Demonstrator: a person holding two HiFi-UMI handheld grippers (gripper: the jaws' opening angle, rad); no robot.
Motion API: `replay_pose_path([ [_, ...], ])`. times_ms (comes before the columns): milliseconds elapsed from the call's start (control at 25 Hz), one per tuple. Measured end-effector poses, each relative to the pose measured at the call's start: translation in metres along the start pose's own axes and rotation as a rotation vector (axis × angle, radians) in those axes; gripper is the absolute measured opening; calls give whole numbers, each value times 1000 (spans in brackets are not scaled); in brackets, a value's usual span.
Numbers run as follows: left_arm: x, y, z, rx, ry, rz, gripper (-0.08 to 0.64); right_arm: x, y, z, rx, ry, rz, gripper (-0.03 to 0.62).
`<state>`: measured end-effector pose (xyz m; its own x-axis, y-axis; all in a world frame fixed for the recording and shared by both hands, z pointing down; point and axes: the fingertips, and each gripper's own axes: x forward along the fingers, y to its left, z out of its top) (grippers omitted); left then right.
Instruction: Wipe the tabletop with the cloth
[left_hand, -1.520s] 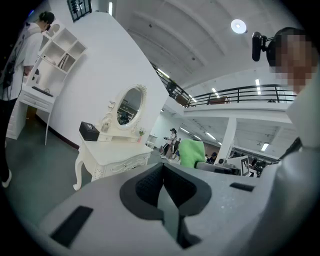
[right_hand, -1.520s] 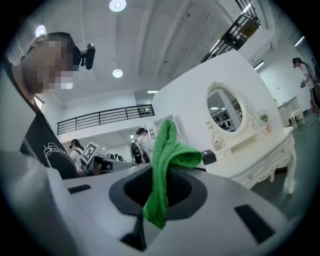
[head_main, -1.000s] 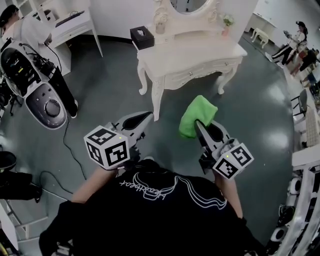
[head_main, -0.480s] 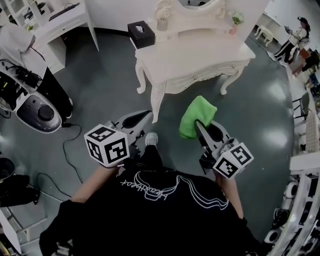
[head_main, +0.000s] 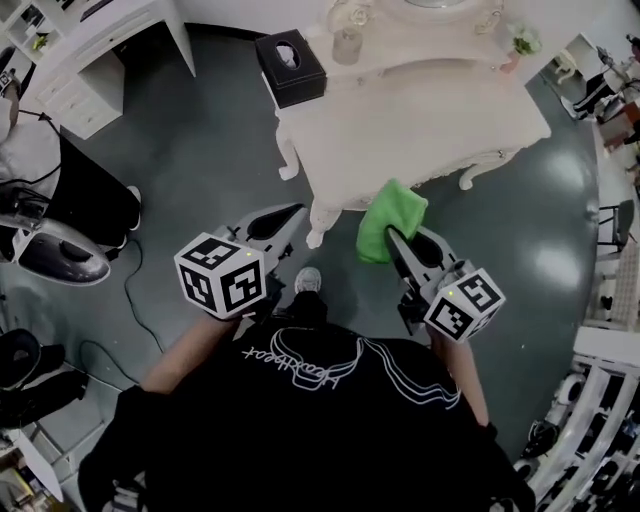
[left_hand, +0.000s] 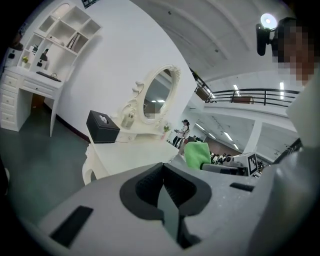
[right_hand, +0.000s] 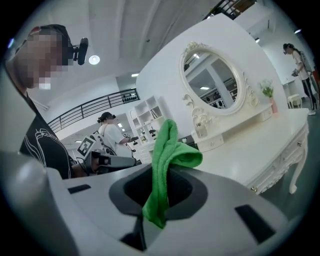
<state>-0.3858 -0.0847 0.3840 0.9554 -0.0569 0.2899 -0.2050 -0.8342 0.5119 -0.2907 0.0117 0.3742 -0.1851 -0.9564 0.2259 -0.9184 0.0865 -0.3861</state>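
A green cloth (head_main: 387, 218) is pinched in my right gripper (head_main: 393, 238), whose jaws are shut on it; the cloth hangs over the near edge of the white dressing table (head_main: 420, 130). In the right gripper view the cloth (right_hand: 166, 165) stands up between the closed jaws, with the tabletop (right_hand: 250, 150) to the right. My left gripper (head_main: 296, 213) is shut and holds nothing, just left of the table's near left leg. From the left gripper view the tabletop (left_hand: 132, 152) lies ahead and the cloth (left_hand: 198, 154) shows to the right.
On the table stand a black tissue box (head_main: 289, 66), a glass jar (head_main: 347, 44), a small plant (head_main: 519, 44) and an oval mirror (right_hand: 213, 82). A white desk (head_main: 95, 50) stands at the far left. Equipment and a cable (head_main: 130, 290) lie on the floor at left.
The person has walked toward the dressing table, which now lies closer below both grippers. The cloth now overlaps the table's near edge. Both grippers keep their states.
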Motion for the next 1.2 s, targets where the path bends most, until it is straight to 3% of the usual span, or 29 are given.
replay_pose_path([
  [400, 62, 111, 37, -103, 40, 62, 5, 123, -62, 10, -101, 183, 27, 55],
  [720, 74, 145, 41, -137, 40, 149, 5, 174, -78, 10, -145, 260, 108, 55],
  [1200, 78, 178, 45, -268, -37, 326, 5, 251, -95, -5, -197, 423, 294, 55],
])
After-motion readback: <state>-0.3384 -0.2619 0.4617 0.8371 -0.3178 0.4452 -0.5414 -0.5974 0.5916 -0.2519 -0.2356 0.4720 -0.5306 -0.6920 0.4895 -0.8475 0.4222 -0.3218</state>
